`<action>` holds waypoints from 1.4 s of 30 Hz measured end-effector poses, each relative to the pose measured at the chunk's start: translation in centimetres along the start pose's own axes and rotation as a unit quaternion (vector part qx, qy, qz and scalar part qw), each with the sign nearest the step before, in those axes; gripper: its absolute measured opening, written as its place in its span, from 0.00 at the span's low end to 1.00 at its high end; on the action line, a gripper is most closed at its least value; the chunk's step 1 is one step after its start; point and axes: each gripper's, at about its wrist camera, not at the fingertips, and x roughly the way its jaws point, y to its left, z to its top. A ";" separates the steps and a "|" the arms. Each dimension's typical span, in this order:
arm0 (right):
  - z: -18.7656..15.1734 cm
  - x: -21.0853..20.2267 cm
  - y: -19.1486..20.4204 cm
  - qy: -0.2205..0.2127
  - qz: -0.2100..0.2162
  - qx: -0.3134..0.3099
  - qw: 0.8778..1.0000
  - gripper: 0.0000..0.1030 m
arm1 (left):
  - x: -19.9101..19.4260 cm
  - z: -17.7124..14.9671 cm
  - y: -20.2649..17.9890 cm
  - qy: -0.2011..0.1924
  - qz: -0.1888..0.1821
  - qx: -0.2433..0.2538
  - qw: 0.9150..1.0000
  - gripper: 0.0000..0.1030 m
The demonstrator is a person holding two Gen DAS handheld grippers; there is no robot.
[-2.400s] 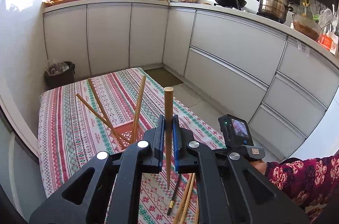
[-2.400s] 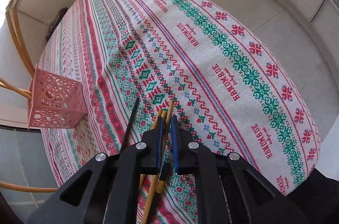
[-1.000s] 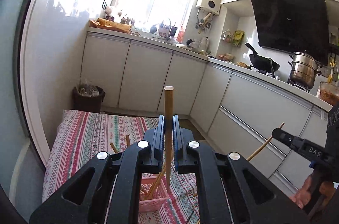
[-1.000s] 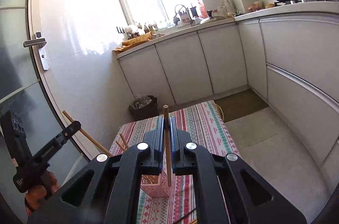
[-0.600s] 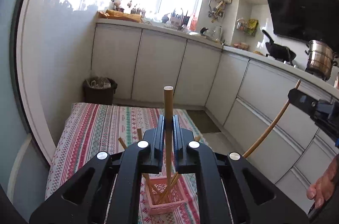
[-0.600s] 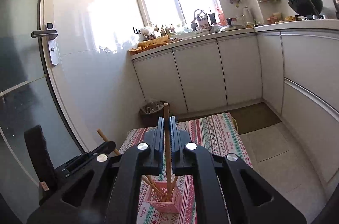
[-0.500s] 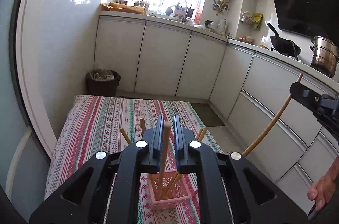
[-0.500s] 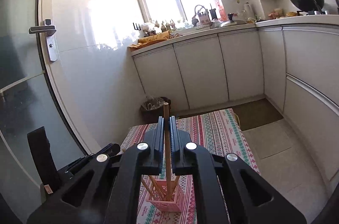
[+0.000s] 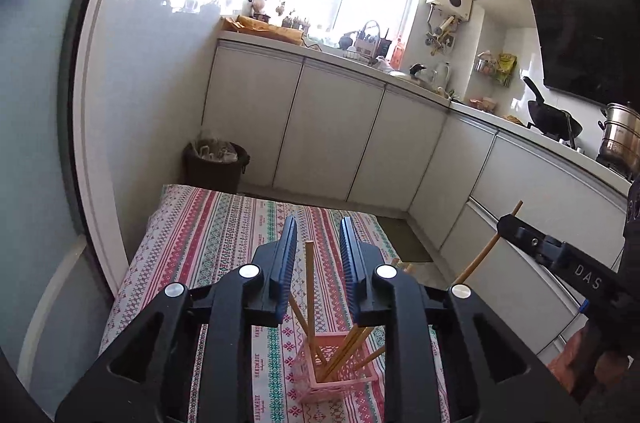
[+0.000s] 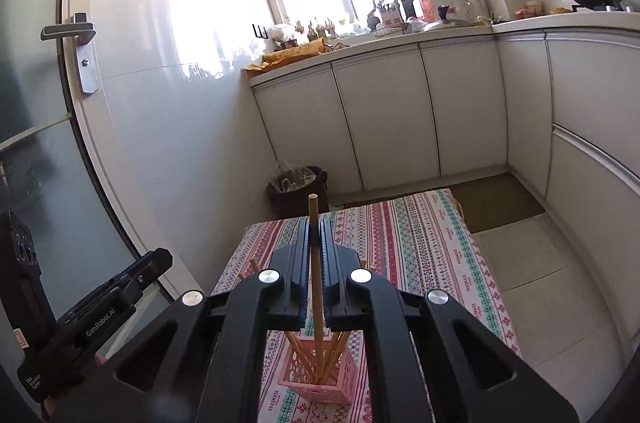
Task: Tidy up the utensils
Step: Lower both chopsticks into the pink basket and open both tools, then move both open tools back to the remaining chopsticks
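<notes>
A pink lattice basket (image 9: 310, 389) stands on the striped tablecloth (image 9: 224, 231) with several wooden chopsticks leaning in it. My left gripper (image 9: 319, 227) hovers just above it and its jaws are opening. One chopstick (image 9: 309, 279) stands loose between them, its lower end in the basket, and the pads do not press it. My right gripper (image 10: 315, 227) is shut on another upright chopstick (image 10: 313, 207), whose lower end reaches down into the basket (image 10: 298, 369). Seen from the left wrist, the right gripper (image 9: 505, 223) comes in from the right with its chopstick (image 9: 486, 249).
A dark waste bin (image 9: 214, 163) sits beyond the table's far end, in front of white kitchen cabinets (image 9: 332, 135). A glass door with a metal handle (image 10: 68, 31) stands close on the left. A person's hand (image 9: 600, 363) holds the right gripper.
The left jaws have parted and their chopstick has slid down into the basket. Both grippers have come lower and closer to the basket, the right one still holding its chopstick.
</notes>
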 end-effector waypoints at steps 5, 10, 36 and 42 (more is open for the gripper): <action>-1.0 1.2 0.8 0.025 0.004 -0.004 1.000 0.10 | 0.0 0.0 0.4 0.001 0.006 -0.002 1.000 0.21; -1.2 0.6 0.8 0.014 0.008 0.009 1.000 0.40 | -0.2 -0.1 0.4 0.001 0.008 -0.001 1.000 0.22; -8.5 -5.0 -9.7 0.116 -0.096 0.093 0.984 0.93 | -3.0 -3.2 -3.5 0.029 -0.076 0.114 0.990 0.93; -11.4 -5.8 -11.6 0.146 -0.102 0.105 0.978 0.93 | -2.2 -4.9 -5.3 0.080 -0.132 0.148 0.977 0.93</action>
